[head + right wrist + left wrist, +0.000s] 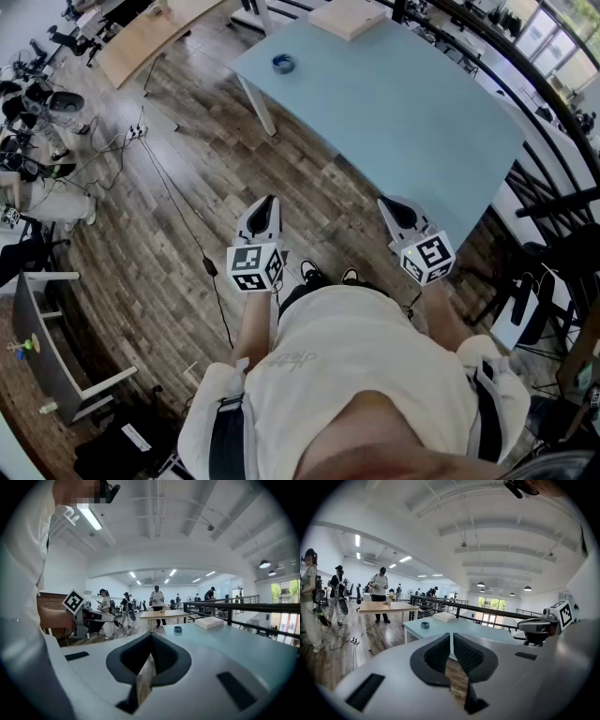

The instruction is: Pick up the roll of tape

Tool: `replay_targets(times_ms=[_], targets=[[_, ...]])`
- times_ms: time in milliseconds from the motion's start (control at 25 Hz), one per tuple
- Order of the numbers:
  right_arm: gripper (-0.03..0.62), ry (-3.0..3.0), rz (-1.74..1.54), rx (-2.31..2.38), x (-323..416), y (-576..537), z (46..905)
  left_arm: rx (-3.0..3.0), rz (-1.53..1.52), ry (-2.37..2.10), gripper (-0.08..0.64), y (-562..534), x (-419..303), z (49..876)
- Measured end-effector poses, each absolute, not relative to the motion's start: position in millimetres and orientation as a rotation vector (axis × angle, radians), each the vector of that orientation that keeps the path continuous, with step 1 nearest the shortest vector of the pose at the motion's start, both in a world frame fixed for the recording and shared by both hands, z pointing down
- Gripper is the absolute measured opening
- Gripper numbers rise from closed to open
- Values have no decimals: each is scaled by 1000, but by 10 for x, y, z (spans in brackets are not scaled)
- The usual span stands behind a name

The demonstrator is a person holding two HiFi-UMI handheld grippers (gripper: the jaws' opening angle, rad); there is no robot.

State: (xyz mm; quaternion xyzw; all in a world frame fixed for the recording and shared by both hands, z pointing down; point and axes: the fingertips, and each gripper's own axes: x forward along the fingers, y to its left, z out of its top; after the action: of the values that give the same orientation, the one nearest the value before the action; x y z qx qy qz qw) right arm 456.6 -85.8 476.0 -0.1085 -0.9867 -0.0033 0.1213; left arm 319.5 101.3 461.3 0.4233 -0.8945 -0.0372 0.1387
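Tongs first: your left tongs (451,635) are drawn together with barely a sliver between the pads and nothing in them, and your right tongs (151,638) are fully closed and just as empty. You hold both out in front of your waist, side by side and tipped slightly down over the wooden floor (122,244). That reads as a ready carry rather than a reach, since you stand off the near end of the pale blue tabletop (412,122) with nothing within grasp. The roll of tape (284,64) lies flat by the far left corner of that tabletop, well apart from both tongs and from the flat white box (348,17) at the far edge. It looks like a small, low, dark blue-grey ring, hole upward, with bare surface all round it, so you will likely need to part one pair of tongs before closing in.
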Motion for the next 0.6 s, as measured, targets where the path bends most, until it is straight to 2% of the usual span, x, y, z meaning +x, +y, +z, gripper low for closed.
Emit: replay_targets(times_ms=[600], targets=[[8, -2920, 38, -333, 4506, -723, 4630, 1257, -98, -2566, 38, 1102, 3237, 4600]])
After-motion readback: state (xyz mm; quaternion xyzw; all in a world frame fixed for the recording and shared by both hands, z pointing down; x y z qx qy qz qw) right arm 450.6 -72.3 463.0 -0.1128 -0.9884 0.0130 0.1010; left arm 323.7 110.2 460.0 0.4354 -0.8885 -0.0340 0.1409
